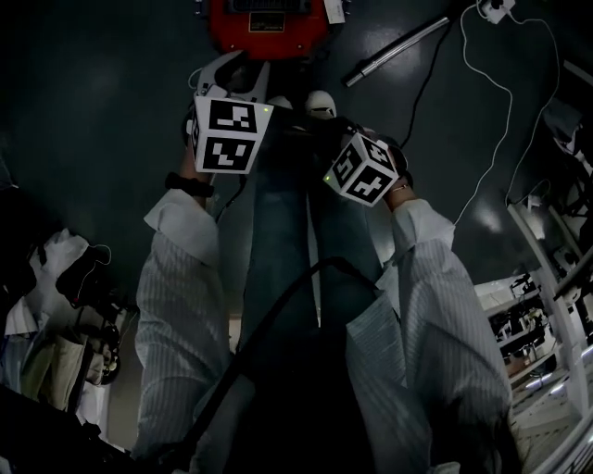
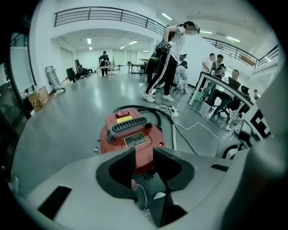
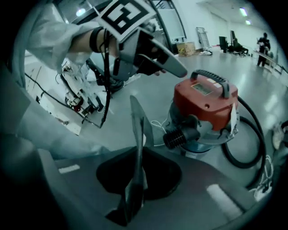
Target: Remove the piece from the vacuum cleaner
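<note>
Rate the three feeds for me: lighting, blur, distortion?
Head view: badly underexposed, floor nearly black, vacuum cleaner cropped at the top edge. Left gripper view: bright, vacuum cleaner sharp, strong fisheye bending, dark corners. Right gripper view: well lit, same fisheye, slightly soft.

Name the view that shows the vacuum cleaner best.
The right gripper view: the vacuum cleaner shows nearly whole, side-on, from top to base. The left gripper view shows only its red top; the head view catches just a red part at the top edge.

One vacuum cleaner [image 1: 267,23] at twelve o'clock, one metal tube [image 1: 397,51] at one o'clock, two grippers: left gripper [image 2: 144,155], right gripper [image 3: 137,112].
</note>
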`<state>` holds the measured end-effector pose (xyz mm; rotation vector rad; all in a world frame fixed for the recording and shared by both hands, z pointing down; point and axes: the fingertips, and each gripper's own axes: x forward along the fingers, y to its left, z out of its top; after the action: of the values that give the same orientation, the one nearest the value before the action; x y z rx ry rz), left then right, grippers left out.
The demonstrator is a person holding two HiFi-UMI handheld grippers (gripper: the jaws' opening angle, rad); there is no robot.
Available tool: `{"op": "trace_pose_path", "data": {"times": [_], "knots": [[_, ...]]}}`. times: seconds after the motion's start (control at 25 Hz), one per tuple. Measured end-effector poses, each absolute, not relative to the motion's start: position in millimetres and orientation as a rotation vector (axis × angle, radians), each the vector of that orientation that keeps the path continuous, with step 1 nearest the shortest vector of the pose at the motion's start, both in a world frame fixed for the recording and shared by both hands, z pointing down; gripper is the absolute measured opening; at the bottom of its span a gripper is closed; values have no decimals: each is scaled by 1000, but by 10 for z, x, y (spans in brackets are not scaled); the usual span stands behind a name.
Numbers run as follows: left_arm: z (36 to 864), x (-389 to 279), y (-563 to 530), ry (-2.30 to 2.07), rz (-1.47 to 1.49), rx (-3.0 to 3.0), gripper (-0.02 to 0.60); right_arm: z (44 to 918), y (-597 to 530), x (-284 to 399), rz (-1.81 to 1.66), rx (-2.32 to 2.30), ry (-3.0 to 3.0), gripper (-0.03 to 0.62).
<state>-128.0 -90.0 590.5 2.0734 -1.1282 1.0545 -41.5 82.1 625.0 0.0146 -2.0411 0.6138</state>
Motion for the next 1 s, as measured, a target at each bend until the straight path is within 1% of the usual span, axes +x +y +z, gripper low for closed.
{"op": "trace_pose_path", "data": {"times": [0.16,0.2,0.28,0.32,0.44,0.6,0.68,0.8,0.88,1.0], "knots": [[5007,-1417,-1042,-1237,1048,2094,114,5456,419,-406,673,130,-2116,25],[4745,-1465,-1094,-1274,1056,2091,92,5202,312,-406,679,162,-2143,25],[4136,-1589,-1200,-1396,1071,2083,24,4632,129,-390,694,229,-2195,26],[3793,-1667,-1244,-1477,1074,2078,8,4331,56,-373,699,265,-2220,26],[2747,-1843,-1244,-1645,1003,2047,5,3433,-108,-332,729,379,-2305,26],[1683,-1744,-982,-1703,802,2027,4,2408,-234,-265,829,508,-2458,26],[1360,-1634,-886,-1733,788,2052,5,2023,-303,-265,816,570,-2522,28],[1028,-1556,-843,-1789,850,2100,3,1590,-426,-369,752,639,-2600,28],[891,-1593,-808,-1825,850,2102,5,1397,-484,-478,704,650,-2635,28],[747,-1722,-759,-1860,776,2074,3,1183,-562,-656,636,621,-2672,28]]}}
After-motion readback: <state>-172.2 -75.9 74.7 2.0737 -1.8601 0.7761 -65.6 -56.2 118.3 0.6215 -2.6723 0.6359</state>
